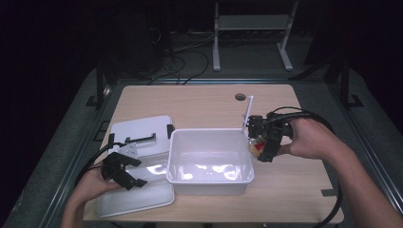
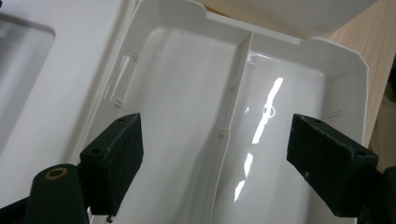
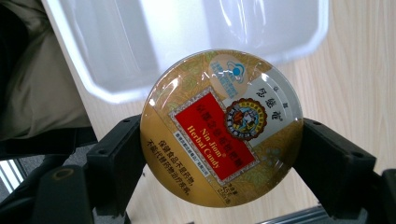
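Observation:
A round gold candy tin [image 3: 219, 130] with a red label sits between the two black jaws of my right gripper [image 3: 222, 156], which is shut on its rim. In the high view this gripper [image 1: 260, 152] holds the tin [image 1: 255, 145] in the air by the right rim of a white plastic bin [image 1: 178, 178]. My left gripper [image 1: 138, 172] hovers over a white upturned lid [image 1: 142, 197] left of the bin. Its jaws stand wide open with nothing between them, seen as the left gripper [image 2: 219, 163] above the lid's glossy inside [image 2: 187, 93].
A second flat white piece [image 1: 142, 128] with black clips lies behind the lid. A thin white post [image 1: 248, 114] rises at the bin's far right corner, and a cable hole [image 1: 240, 97] sits in the tabletop behind it. A white stand [image 1: 252, 28] is on the floor beyond.

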`<state>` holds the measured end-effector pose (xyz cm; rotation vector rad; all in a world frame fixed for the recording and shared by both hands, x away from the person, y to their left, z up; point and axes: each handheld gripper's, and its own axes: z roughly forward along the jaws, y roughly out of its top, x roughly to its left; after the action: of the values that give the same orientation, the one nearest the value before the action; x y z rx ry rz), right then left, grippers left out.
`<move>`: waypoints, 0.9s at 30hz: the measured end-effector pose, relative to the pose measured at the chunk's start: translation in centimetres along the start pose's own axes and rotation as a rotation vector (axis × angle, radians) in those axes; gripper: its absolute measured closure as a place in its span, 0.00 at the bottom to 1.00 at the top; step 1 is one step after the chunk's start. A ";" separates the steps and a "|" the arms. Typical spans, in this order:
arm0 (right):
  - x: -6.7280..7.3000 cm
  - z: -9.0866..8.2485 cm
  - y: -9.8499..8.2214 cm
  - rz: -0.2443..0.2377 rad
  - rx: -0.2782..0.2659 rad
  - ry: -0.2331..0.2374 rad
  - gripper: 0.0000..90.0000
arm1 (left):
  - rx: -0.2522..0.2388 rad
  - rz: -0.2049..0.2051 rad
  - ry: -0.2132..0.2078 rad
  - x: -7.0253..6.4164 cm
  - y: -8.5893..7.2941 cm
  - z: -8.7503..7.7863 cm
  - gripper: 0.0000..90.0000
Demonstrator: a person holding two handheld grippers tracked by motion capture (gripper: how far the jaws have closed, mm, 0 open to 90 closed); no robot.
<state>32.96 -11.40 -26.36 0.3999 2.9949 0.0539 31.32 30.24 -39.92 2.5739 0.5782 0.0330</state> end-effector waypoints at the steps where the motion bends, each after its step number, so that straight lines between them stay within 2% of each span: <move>1: 0.1 0.0 0.4 -0.009 -0.002 0.002 0.22 | -0.003 0.002 -0.001 0.0 0.0 0.0 0.20; 11: 0.5 0.7 3.6 -0.071 0.013 0.010 0.22 | -0.007 -0.003 -0.001 0.0 -0.2 -0.1 0.19; 21: 0.5 1.8 5.8 -0.101 0.027 0.027 0.22 | -0.004 -0.007 -0.001 0.1 -0.4 0.0 0.19; 27: 0.5 2.7 6.8 -0.115 0.040 0.037 0.22 | -0.025 -0.001 -0.015 0.0 -0.3 -0.3 0.19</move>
<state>34.58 -4.71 -28.71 0.2321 3.0531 -0.0093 31.16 30.57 -39.80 2.5476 0.5699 0.0200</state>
